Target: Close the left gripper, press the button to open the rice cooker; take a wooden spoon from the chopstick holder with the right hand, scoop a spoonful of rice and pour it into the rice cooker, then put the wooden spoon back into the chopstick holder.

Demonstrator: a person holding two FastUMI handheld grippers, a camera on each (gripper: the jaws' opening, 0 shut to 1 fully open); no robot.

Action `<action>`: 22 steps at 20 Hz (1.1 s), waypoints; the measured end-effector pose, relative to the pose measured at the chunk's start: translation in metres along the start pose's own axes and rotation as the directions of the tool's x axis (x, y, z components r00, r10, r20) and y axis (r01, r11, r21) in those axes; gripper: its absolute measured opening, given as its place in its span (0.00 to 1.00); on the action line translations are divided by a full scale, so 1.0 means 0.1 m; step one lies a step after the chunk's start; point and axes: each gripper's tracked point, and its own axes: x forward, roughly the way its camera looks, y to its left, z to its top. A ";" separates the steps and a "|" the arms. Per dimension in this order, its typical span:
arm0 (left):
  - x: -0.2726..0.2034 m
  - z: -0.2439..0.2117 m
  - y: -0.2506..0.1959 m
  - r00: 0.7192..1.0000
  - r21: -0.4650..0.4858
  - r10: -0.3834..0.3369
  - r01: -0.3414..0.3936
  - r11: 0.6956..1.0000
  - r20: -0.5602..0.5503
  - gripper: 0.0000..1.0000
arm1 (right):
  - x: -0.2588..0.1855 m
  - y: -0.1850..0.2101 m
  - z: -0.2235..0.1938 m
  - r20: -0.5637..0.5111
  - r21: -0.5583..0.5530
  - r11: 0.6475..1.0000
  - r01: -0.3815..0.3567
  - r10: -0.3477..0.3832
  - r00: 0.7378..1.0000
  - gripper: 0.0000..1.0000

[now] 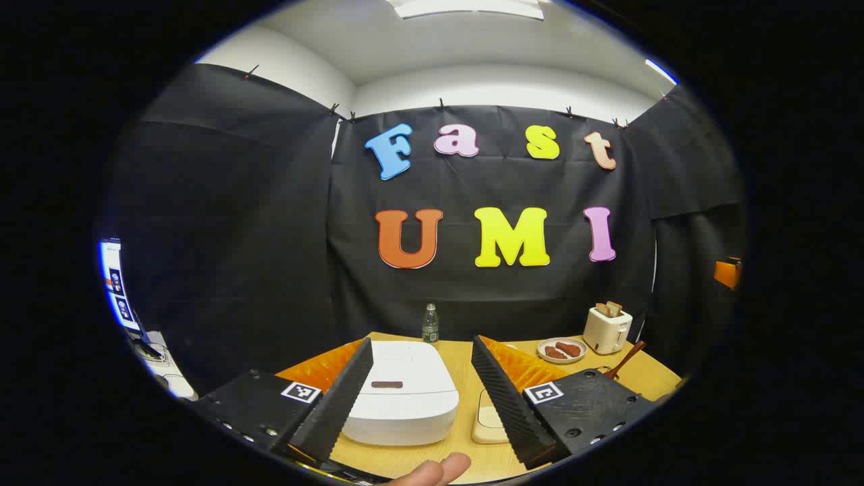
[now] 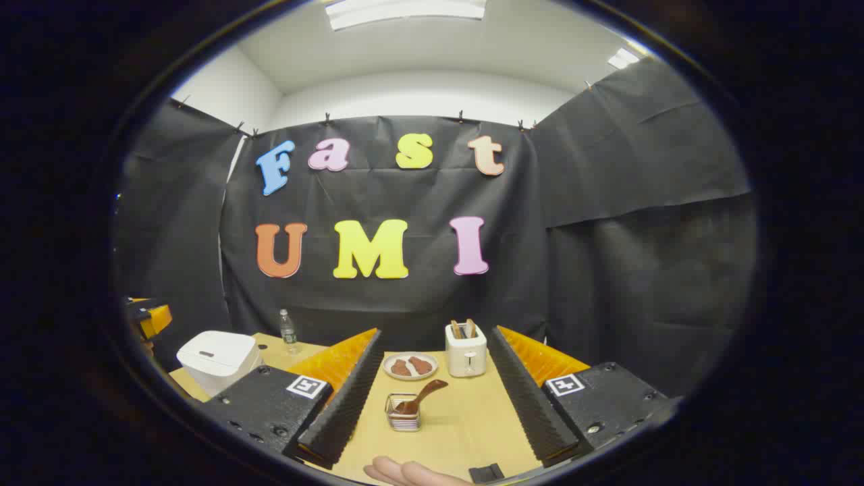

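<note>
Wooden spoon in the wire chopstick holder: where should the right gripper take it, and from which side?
Grip the brown wooden spoon on the free upper handle that leans up and to the right out of the small wire chopstick holder. Come from above on that side, the open right gripper straddling the shaft, then lift along its tilt.

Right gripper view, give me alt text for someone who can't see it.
The right gripper is open above a wooden table, aimed at a small wire holder with a wooden spoon leaning in it. Behind stand a plate of brown food and a toaster; a closed white rice cooker and a bottle sit at the left.
</note>
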 end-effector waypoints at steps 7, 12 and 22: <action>-0.03 0.05 -0.03 0.999 0.006 -0.010 0.010 1.000 0.035 0.94 | 0.02 -0.06 -0.07 -0.006 0.004 1.000 0.011 -0.011 1.000 1.00; 0.01 0.01 -0.04 0.998 -0.009 -0.035 0.035 0.999 0.050 0.94 | 0.03 -0.02 -0.14 -0.011 0.011 1.000 0.008 -0.008 1.000 1.00; 0.08 -0.03 0.05 0.998 0.011 -0.038 0.037 0.999 0.040 0.83 | 0.07 0.00 -0.25 -0.013 -0.002 1.000 0.001 -0.001 1.000 1.00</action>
